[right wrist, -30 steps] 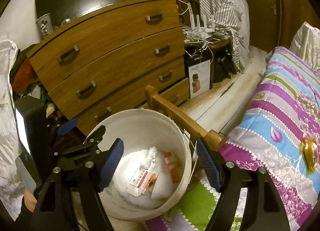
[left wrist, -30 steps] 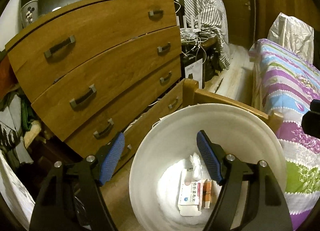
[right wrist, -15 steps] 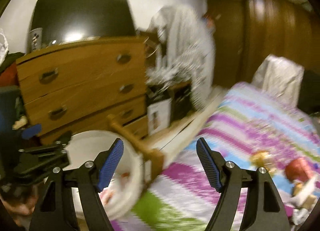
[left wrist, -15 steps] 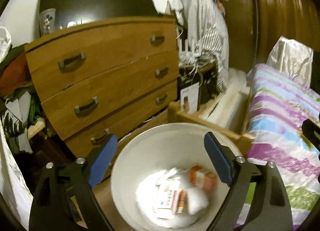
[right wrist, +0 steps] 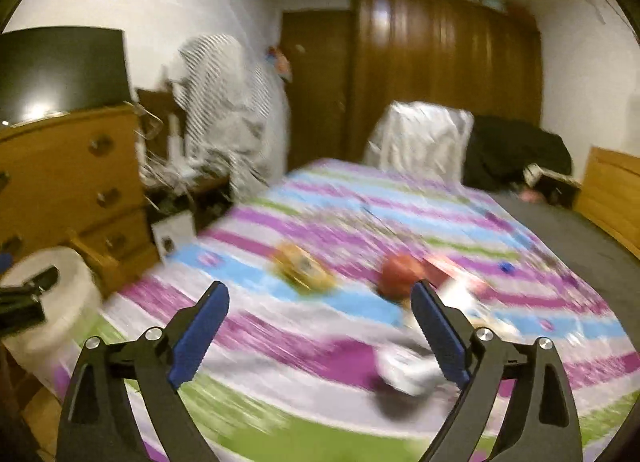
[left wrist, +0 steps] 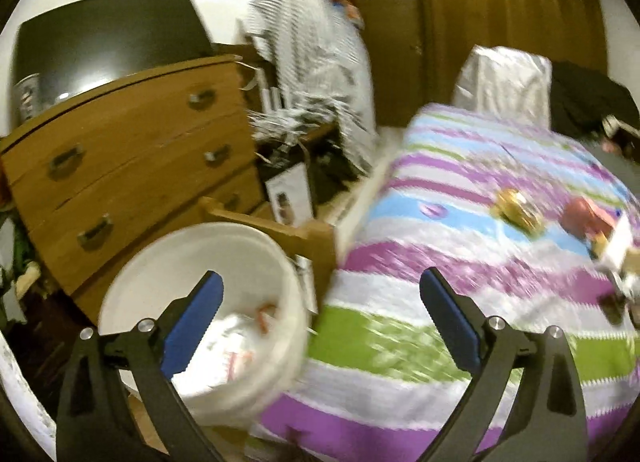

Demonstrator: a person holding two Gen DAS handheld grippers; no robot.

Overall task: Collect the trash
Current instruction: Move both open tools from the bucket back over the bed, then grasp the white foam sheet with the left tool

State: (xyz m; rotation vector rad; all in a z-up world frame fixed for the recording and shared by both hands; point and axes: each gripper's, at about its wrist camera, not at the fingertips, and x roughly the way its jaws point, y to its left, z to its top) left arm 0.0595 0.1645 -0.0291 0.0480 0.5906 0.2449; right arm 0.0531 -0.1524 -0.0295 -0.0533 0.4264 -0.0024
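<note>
A white trash bucket (left wrist: 208, 258) with boxes and paper in it stands on the floor at the bed's foot; it also shows in the right wrist view (right wrist: 64, 294). My left gripper (left wrist: 320, 322) is open and empty, above the bucket's right rim and the bed edge. My right gripper (right wrist: 320, 330) is open and empty over the striped bedspread (right wrist: 360, 221). On the bed lie a gold wrapper (right wrist: 302, 268), a red round item (right wrist: 400, 274) and white crumpled trash (right wrist: 408, 374), all blurred. The gold wrapper (left wrist: 518, 209) and red item (left wrist: 586, 215) also show in the left wrist view.
A wooden chest of drawers (left wrist: 132, 165) stands left with a black TV (left wrist: 108, 37) on it. A wooden bed-foot rail (left wrist: 280, 225) runs beside the bucket. A dark wardrobe (right wrist: 440, 73), a silver bag (right wrist: 420, 137) and dark clothes (right wrist: 516, 153) are at the far end.
Both grippers have swung right, away from the bucket and toward the bed. The bucket has slid to the left of both views, and the trash on the bedspread has come into sight.
</note>
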